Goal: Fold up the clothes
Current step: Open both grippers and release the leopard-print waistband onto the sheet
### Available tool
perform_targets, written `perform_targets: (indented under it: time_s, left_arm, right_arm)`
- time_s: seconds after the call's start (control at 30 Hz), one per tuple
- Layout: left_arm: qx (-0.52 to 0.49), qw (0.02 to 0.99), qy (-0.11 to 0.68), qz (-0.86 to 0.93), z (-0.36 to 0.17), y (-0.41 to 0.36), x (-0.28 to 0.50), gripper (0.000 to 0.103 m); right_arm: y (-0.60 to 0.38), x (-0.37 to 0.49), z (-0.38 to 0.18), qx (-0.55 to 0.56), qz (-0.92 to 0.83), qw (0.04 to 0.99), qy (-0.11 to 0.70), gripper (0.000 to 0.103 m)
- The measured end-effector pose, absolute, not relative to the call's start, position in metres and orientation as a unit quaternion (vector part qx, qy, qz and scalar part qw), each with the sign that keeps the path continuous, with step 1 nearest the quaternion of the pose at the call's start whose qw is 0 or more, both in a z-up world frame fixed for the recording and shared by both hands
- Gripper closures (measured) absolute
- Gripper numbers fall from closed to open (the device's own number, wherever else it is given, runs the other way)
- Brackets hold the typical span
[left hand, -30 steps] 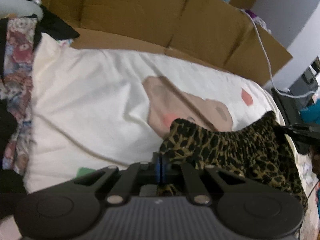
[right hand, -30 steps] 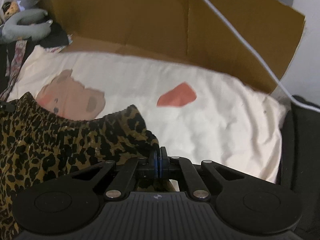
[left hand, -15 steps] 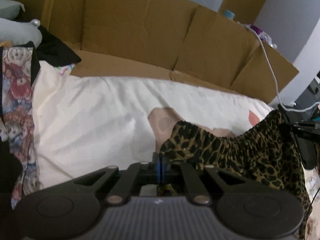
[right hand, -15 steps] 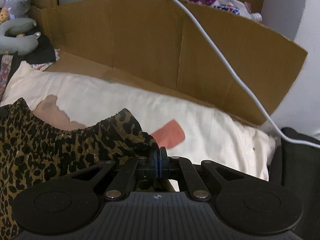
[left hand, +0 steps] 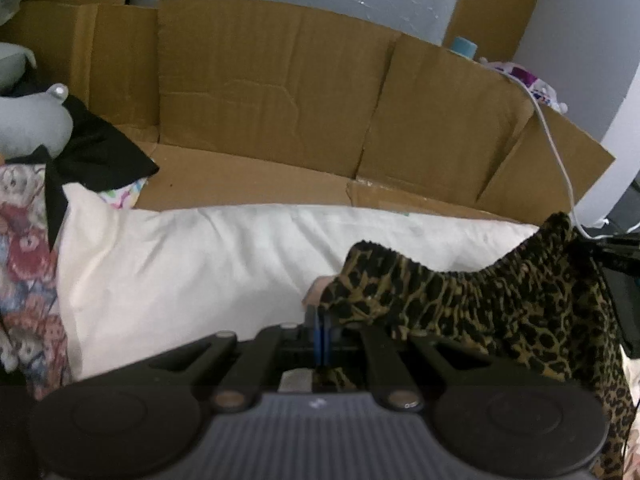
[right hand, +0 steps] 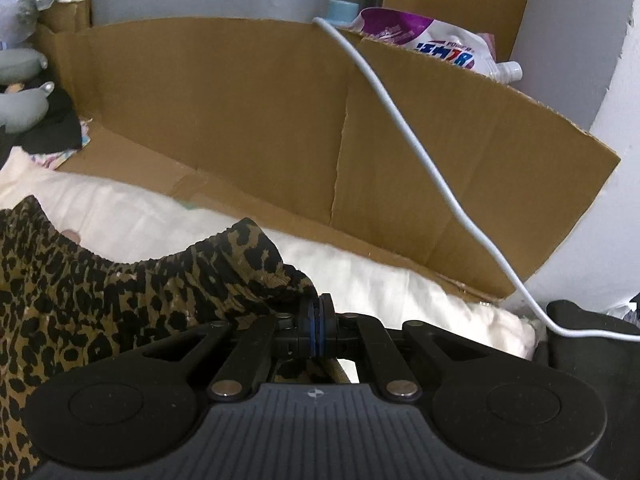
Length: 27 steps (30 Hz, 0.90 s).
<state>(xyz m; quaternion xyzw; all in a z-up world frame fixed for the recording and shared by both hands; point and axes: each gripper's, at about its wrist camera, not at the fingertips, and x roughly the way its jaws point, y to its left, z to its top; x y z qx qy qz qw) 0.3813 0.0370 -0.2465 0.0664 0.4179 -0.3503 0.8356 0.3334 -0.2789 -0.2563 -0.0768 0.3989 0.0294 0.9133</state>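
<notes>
A leopard-print garment with a gathered elastic waistband [left hand: 472, 300] hangs stretched between my two grippers above a cream bedsheet [left hand: 192, 264]. My left gripper [left hand: 322, 326] is shut on the waistband's left end. My right gripper [right hand: 316, 320] is shut on its right end; the garment [right hand: 120, 288] spreads to the left in the right wrist view. The right gripper shows at the far right of the left wrist view [left hand: 616, 248]. The garment's lower part hangs out of sight.
A flattened cardboard wall [left hand: 272, 92] stands behind the bed. A white cable [right hand: 420, 152] runs across it. A detergent pouch [right hand: 432, 40] sits behind it. A patterned cloth [left hand: 24, 280], black fabric [left hand: 96, 156] and a grey plush [left hand: 28, 124] lie at the left.
Both grippers have lifted the garment higher and tilted up. More of the cardboard and wall shows now, and the bear print on the sheet is almost covered.
</notes>
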Motion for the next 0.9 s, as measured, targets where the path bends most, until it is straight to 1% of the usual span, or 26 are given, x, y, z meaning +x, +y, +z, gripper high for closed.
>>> perform_targets:
  time_s: [0.27,0.37,0.4,0.43,0.47,0.5,0.53,0.57,0.6,0.63,0.67,0.7,0.77,0.83,0.9]
  left_arm:
    - [0.070,0.839,0.426,-0.331,-0.254,0.026,0.401,0.101]
    - [0.074,0.833,0.441,-0.325,-0.260,0.023,0.403,0.101]
    - [0.075,0.831,0.447,-0.323,-0.262,0.022,0.404,0.100]
    - [0.076,0.830,0.453,-0.317,-0.264,0.023,0.405,0.095]
    - [0.075,0.830,0.459,-0.309,-0.265,0.024,0.406,0.094]
    - [0.069,0.829,0.464,-0.305,-0.266,0.027,0.407,0.090]
    - [0.059,0.828,0.468,-0.304,-0.266,0.030,0.409,0.088]
    - [0.051,0.826,0.470,-0.305,-0.266,0.034,0.409,0.088]
    - [0.044,0.825,0.472,-0.307,-0.266,0.038,0.408,0.084]
    - [0.040,0.823,0.475,-0.309,-0.266,0.041,0.406,0.078]
    - [0.040,0.820,0.479,-0.311,-0.266,0.045,0.403,0.075]
    - [0.043,0.816,0.483,-0.313,-0.265,0.047,0.399,0.072]
    - [0.049,0.806,0.496,-0.320,-0.265,0.052,0.393,0.072]
    - [0.054,0.797,0.506,-0.326,-0.260,0.058,0.384,0.068]
    - [0.056,0.793,0.510,-0.328,-0.253,0.065,0.372,0.066]
  right_arm:
    - [-0.284,0.349,-0.273,-0.077,0.013,0.909,0.409,0.103]
    - [-0.282,0.355,-0.284,-0.075,0.028,0.899,0.431,0.102]
    - [-0.284,0.354,-0.286,-0.069,0.025,0.898,0.433,0.099]
    - [-0.286,0.354,-0.288,-0.063,0.022,0.898,0.435,0.097]
    - [-0.288,0.354,-0.289,-0.056,0.019,0.898,0.437,0.092]
    - [-0.292,0.351,-0.290,-0.045,0.017,0.898,0.436,0.090]
    - [-0.296,0.347,-0.291,-0.032,0.019,0.899,0.437,0.088]
    - [-0.300,0.343,-0.292,-0.020,0.019,0.899,0.438,0.083]
    - [-0.304,0.339,-0.292,-0.015,0.018,0.898,0.439,0.077]
    - [-0.307,0.333,-0.292,-0.011,0.017,0.899,0.438,0.075]
    - [-0.311,0.327,-0.291,-0.008,0.015,0.899,0.438,0.072]
    - [-0.316,0.318,-0.290,-0.005,0.016,0.899,0.437,0.072]
    - [-0.321,0.306,-0.284,-0.001,0.018,0.899,0.438,0.071]
    - [-0.332,0.295,-0.276,0.007,0.023,0.900,0.435,0.071]
    - [-0.340,0.283,-0.267,0.019,0.021,0.901,0.433,0.069]
